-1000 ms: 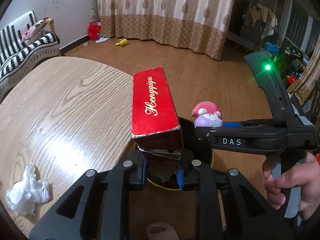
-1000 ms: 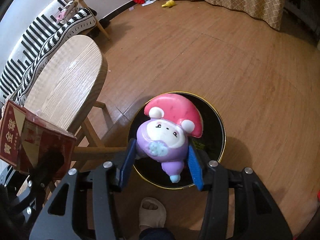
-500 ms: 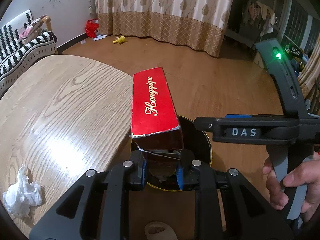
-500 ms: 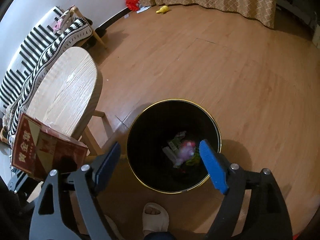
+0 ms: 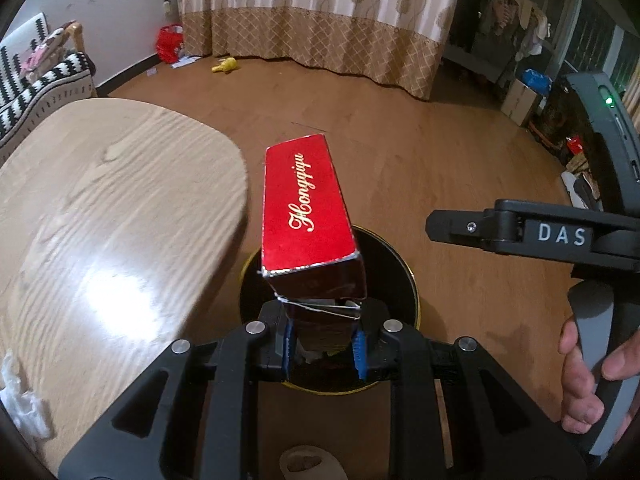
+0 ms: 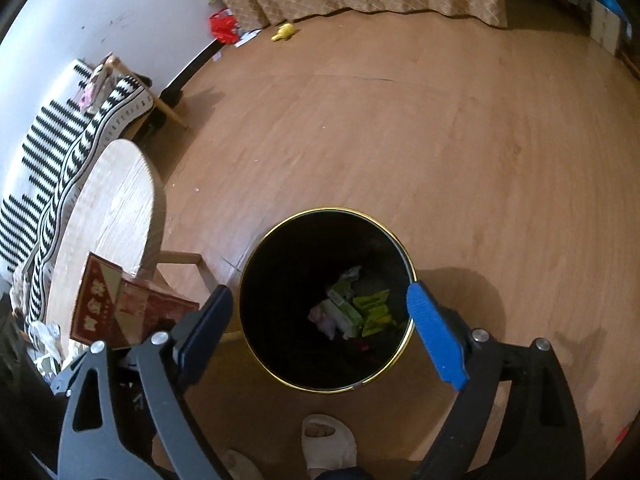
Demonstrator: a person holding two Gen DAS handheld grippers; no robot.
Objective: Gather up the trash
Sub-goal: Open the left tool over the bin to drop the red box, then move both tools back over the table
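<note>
The left hand-held gripper is clenched on the near end of a red box, its blue pads pressing the box's two sides; the box sticks out ahead of the fingers, tilted, its gold-lettered face up and its far end pointing away from the camera. Directly beneath that grip stands a black bin with a gold rim, on the wooden floor. To the left of this gripper lies the desk, and a crumpled white tissue rests on the desk's near edge, well to the left of the fingers. To the right, the right hand-held gripper is grasped by a hand at its handle. In the right wrist view its jaws are opening and stand wide apart with nothing pressed between them; the bin sits below and between the two fingers. At the bin's bottom lie green and white wrappers and a pinkish toy, free of the pads. The box shows to the left of the left finger, over the desk edge. A slippered foot stands on the floor just behind the bin
</note>
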